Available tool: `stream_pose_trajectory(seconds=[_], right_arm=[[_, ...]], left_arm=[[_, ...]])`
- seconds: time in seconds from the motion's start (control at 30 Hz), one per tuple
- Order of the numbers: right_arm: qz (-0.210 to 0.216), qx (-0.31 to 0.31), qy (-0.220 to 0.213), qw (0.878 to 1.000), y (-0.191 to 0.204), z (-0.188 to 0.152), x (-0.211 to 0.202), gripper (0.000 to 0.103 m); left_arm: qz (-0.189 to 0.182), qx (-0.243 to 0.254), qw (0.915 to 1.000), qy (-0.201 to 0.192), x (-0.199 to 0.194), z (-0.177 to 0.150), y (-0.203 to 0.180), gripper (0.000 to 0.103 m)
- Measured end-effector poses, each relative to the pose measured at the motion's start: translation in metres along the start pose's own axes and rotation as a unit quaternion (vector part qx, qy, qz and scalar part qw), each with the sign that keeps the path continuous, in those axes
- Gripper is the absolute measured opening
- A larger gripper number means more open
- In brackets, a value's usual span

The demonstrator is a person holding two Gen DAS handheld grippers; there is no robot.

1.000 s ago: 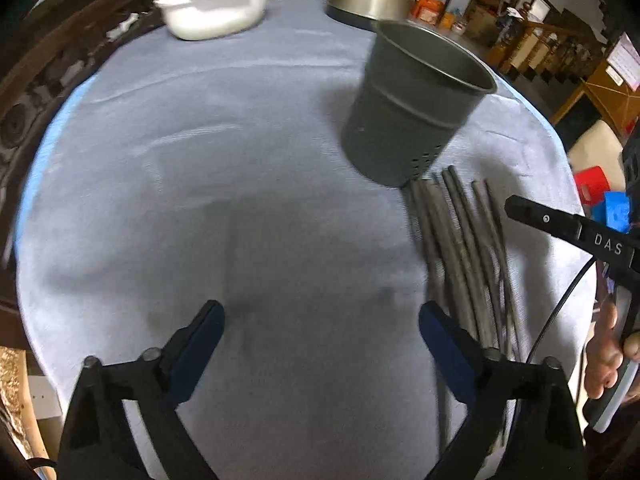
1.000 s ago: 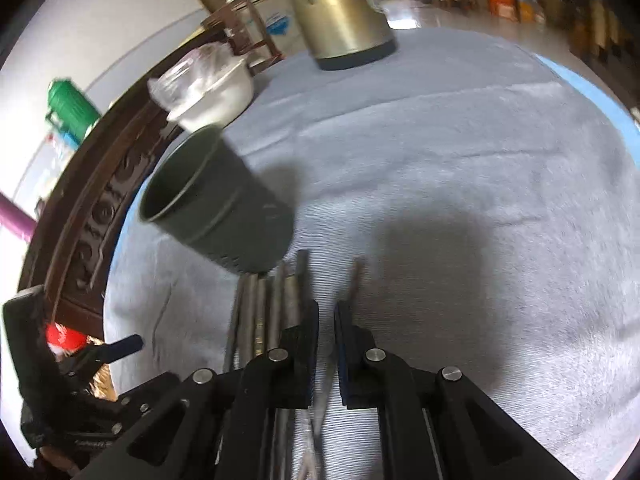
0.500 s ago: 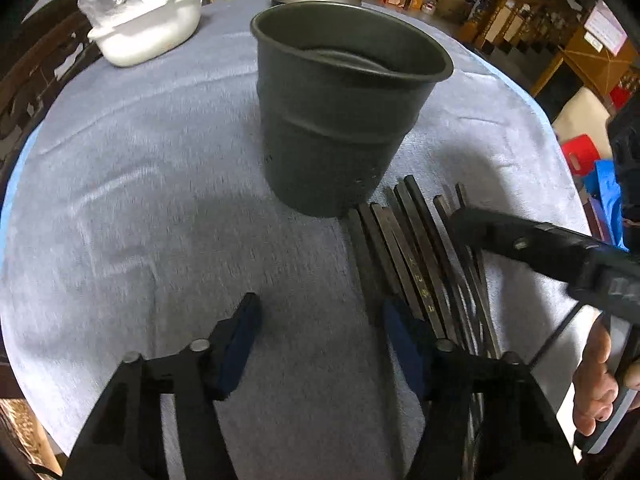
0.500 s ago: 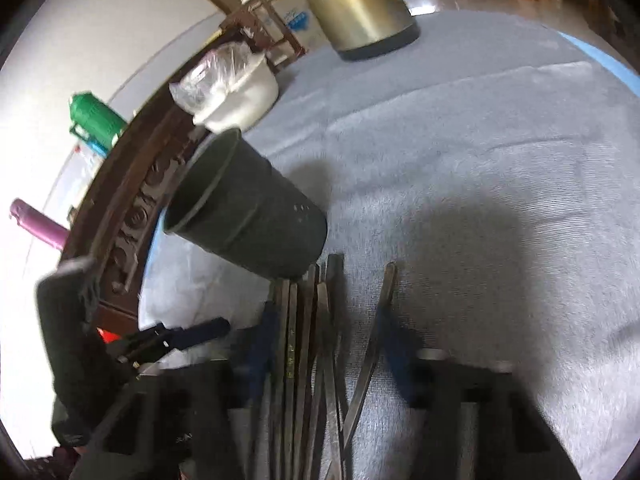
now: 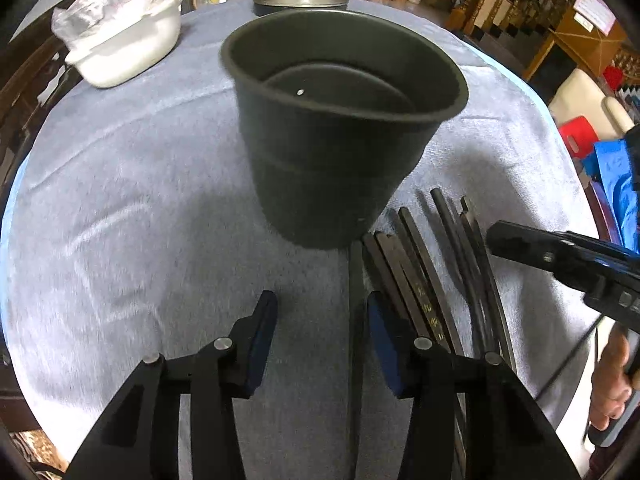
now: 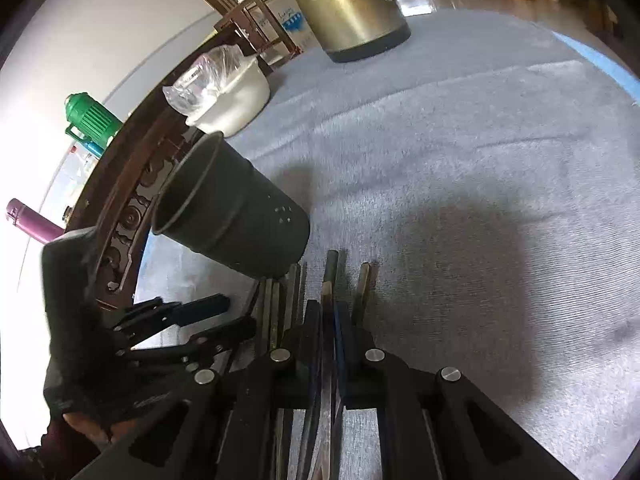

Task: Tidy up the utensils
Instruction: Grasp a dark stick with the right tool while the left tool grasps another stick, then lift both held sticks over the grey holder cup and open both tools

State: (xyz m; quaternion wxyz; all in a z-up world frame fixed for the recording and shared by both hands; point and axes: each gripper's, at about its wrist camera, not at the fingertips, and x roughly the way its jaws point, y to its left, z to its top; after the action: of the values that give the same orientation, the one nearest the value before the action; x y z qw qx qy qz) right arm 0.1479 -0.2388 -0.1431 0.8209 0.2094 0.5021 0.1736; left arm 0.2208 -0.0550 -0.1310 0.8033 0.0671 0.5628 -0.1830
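Note:
A dark cup (image 5: 340,140) stands on the grey cloth (image 5: 140,200). Several dark chopsticks (image 5: 416,280) lie side by side just right of its base. My left gripper (image 5: 322,320) hovers in front of the cup. Its jaws are closing, and the leftmost chopstick (image 5: 354,272) lies between them near the right pad, unpinched. My right gripper (image 6: 329,312) is shut on one chopstick (image 6: 330,272) from the pile (image 6: 276,304), its tip pointing toward the cup (image 6: 236,220). The right gripper (image 5: 560,256) also shows at the right of the left wrist view, and the left gripper (image 6: 216,320) beside the pile.
A gold kettle (image 6: 352,12) and a white bowl (image 6: 232,100) holding a plastic bag stand at the far side. A carved wooden rim (image 6: 120,208) borders the table on the left, with a green flask (image 6: 92,120) beyond. A hand (image 5: 608,392) grips the right tool.
My left gripper moved toward the cup and the chopsticks while its jaws narrowed around the leftmost one. My right gripper opened over the pile, then shut on a chopstick.

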Motion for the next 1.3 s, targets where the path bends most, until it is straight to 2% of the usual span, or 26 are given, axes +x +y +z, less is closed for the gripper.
stream_pose_trajectory(seconds=[0.07, 0.1, 0.13, 0.17, 0.23, 0.37, 0.43, 0.47, 0.5, 0.57, 0.6, 0.7, 0.9, 1.03, 1.17, 1.3], right_arm=[[0.0, 0.003, 0.0, 1.0, -0.001, -0.001, -0.003, 0.008], [0.007, 0.01, 0.006, 1.0, -0.002, 0.0, -0.002, 0.011], [0.015, 0.015, 0.01, 1.0, -0.005, -0.001, -0.003, 0.012], [0.024, 0.023, 0.015, 0.999, -0.006, 0.0, -0.003, 0.012], [0.017, 0.035, 0.023, 0.999, -0.009, 0.0, -0.002, 0.015], [0.012, 0.036, 0.019, 0.999, -0.008, -0.004, 0.001, 0.058], [0.004, 0.015, 0.005, 1.0, -0.001, -0.005, 0.002, 0.057], [-0.01, 0.006, 0.013, 1.0, 0.003, -0.004, 0.007, 0.05], [-0.02, 0.004, 0.023, 1.0, 0.004, -0.004, 0.012, 0.036], [-0.039, -0.002, 0.047, 0.998, 0.007, -0.005, 0.026, 0.032], [-0.053, -0.011, 0.055, 0.997, 0.009, -0.006, 0.031, 0.023], [-0.062, -0.01, 0.041, 0.997, 0.009, -0.005, 0.024, 0.008], [-0.048, -0.002, 0.016, 0.999, 0.005, -0.003, -0.001, 0.007], [-0.035, 0.009, 0.001, 0.999, 0.003, -0.005, -0.016, 0.007], [-0.018, -0.004, -0.029, 0.999, 0.014, -0.001, -0.038, 0.007], [0.008, -0.018, -0.083, 0.996, 0.032, 0.003, -0.071, 0.007]], left_arm=[[-0.002, 0.008, 1.0, -0.003, 0.003, 0.006, -0.001, 0.032], [-0.009, 0.009, 0.9999, -0.003, 0.006, 0.007, -0.005, 0.016], [-0.019, 0.009, 0.9998, 0.003, 0.007, 0.007, -0.005, 0.005], [-0.022, 0.008, 0.9997, 0.005, 0.003, 0.002, -0.01, 0.006], [-0.029, 0.006, 0.9996, 0.0, 0.0, -0.002, -0.008, 0.006], [-0.039, -0.001, 0.9992, -0.003, -0.004, -0.012, 0.001, 0.006], [-0.04, -0.005, 0.9991, -0.006, -0.008, -0.015, 0.006, 0.006], [-0.042, -0.006, 0.9991, -0.007, -0.011, -0.019, 0.008, 0.006], [-0.042, -0.005, 0.9991, -0.006, -0.012, -0.019, 0.01, 0.006], [-0.034, -0.008, 0.9994, -0.003, -0.016, -0.023, 0.018, 0.006], [-0.031, -0.008, 0.9995, 0.0, -0.015, -0.022, 0.02, 0.006], [-0.024, -0.004, 0.9997, 0.005, -0.015, -0.02, 0.025, 0.008], [-0.039, -0.015, 0.9991, -0.002, -0.007, -0.008, 0.029, 0.008], [-0.039, -0.031, 0.9987, -0.013, -0.007, -0.013, 0.034, 0.006], [-0.041, -0.031, 0.9971, -0.056, -0.046, -0.031, 0.034, 0.006], [-0.045, -0.04, 0.9911, -0.119, -0.096, -0.033, 0.04, 0.006]])
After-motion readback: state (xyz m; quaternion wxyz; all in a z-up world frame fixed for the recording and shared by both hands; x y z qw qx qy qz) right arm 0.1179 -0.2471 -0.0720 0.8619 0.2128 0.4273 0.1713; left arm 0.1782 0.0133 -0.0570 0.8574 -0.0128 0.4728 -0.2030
